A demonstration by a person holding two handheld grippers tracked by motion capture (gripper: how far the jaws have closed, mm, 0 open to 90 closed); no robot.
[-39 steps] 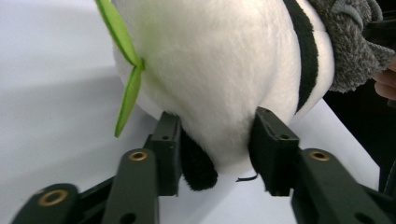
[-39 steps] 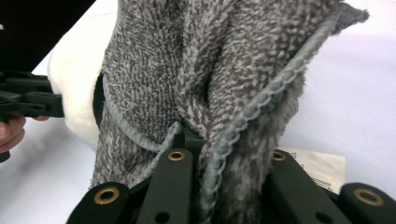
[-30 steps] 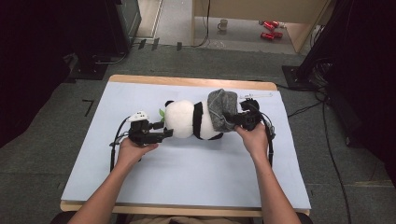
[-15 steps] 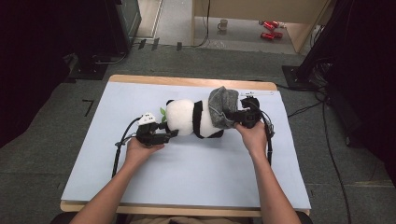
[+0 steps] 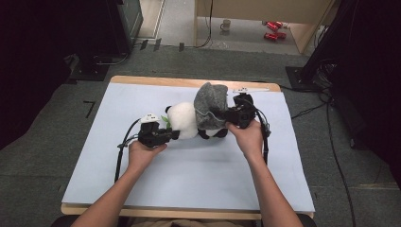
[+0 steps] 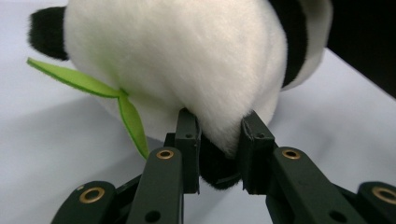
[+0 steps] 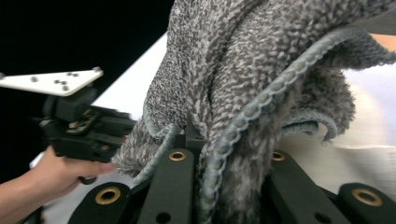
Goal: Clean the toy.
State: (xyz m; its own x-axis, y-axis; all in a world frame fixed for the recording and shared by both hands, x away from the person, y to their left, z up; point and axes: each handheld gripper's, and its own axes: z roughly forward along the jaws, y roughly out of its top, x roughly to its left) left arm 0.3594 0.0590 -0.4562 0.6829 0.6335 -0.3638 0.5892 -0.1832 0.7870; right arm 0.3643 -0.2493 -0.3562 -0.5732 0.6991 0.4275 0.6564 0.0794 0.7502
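A panda plush [image 5: 182, 122] lies mid-table on the pale blue mat [image 5: 142, 94], with a green leaf [image 6: 79, 80] at its side. My left gripper [image 5: 173, 135] comes at it from the left. Its jaws have just been closing and now pinch a fold of the panda's fur [image 6: 219, 98], left gripper [image 6: 219, 142] pads pressing in. A grey knitted cloth [image 5: 210, 109] is lifted over the panda's right end. My right gripper [image 5: 227, 116] is shut on the cloth's edge [image 7: 243, 70], which drapes over the right gripper [image 7: 224, 154].
The mat covers a wooden table whose edge [image 5: 156, 80] shows at the back. On the floor beyond stand a mug [image 5: 226, 23] and red items [image 5: 272, 29]. Cables [image 5: 331, 142] trail at the right, and dark equipment [image 5: 118, 28] stands at the back left.
My left gripper slid right to the panda and closed on its fur. My right gripper rose with the grey cloth, which now stands higher over the panda.
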